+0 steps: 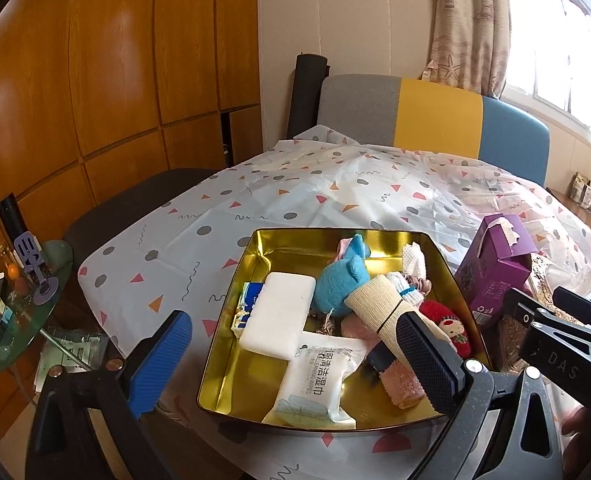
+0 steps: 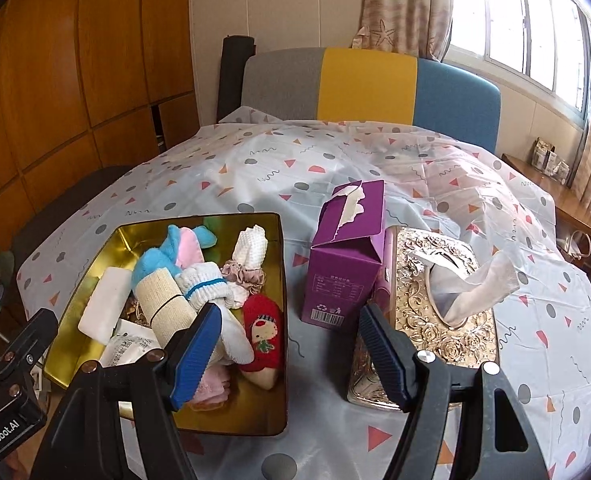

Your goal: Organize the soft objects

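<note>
Both claws wide open & empty: left gripper (image 1: 295, 356) above gold tin (image 2: 281, 280) near edge, right gripper (image 2: 291, 352) just right of tin; soft stuff (blue plush (image 2: 155, 260), red sock (image 2: 263, 332)) already piled in tin; next I'd approach w/ jaws straddling one item only, squeeze gently.
</note>
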Motion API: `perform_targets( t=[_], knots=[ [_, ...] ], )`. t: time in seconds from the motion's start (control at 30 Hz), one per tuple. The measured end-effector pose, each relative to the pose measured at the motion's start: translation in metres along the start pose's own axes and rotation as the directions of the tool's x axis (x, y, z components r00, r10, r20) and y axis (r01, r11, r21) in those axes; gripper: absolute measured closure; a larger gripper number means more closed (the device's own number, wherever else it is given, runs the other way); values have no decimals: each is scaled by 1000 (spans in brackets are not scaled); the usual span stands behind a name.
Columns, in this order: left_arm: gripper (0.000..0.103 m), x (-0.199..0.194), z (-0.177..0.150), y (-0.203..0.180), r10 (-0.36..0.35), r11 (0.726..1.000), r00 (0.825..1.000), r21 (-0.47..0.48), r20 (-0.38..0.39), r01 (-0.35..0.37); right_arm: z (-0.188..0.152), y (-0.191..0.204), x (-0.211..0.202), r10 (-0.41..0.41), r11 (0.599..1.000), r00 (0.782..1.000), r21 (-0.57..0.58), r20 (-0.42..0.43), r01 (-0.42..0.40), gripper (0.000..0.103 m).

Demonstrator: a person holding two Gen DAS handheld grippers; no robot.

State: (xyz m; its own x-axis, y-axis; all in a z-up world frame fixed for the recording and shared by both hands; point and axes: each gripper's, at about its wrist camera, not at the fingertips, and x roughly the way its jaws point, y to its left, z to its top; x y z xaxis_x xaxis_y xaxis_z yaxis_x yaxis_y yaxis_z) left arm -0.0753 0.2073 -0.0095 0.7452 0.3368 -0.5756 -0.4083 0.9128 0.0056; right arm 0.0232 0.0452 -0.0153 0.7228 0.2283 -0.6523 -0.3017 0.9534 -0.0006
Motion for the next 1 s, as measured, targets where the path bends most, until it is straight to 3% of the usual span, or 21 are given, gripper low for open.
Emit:
perform_targets(
  t=[1.0],
  knots=[
    [0, 5, -2, 1, -8, 1000, 999, -5, -32, 8, 0, 6, 2, 10, 1000, 1000, -10, -11, -10, 31]
  ],
)
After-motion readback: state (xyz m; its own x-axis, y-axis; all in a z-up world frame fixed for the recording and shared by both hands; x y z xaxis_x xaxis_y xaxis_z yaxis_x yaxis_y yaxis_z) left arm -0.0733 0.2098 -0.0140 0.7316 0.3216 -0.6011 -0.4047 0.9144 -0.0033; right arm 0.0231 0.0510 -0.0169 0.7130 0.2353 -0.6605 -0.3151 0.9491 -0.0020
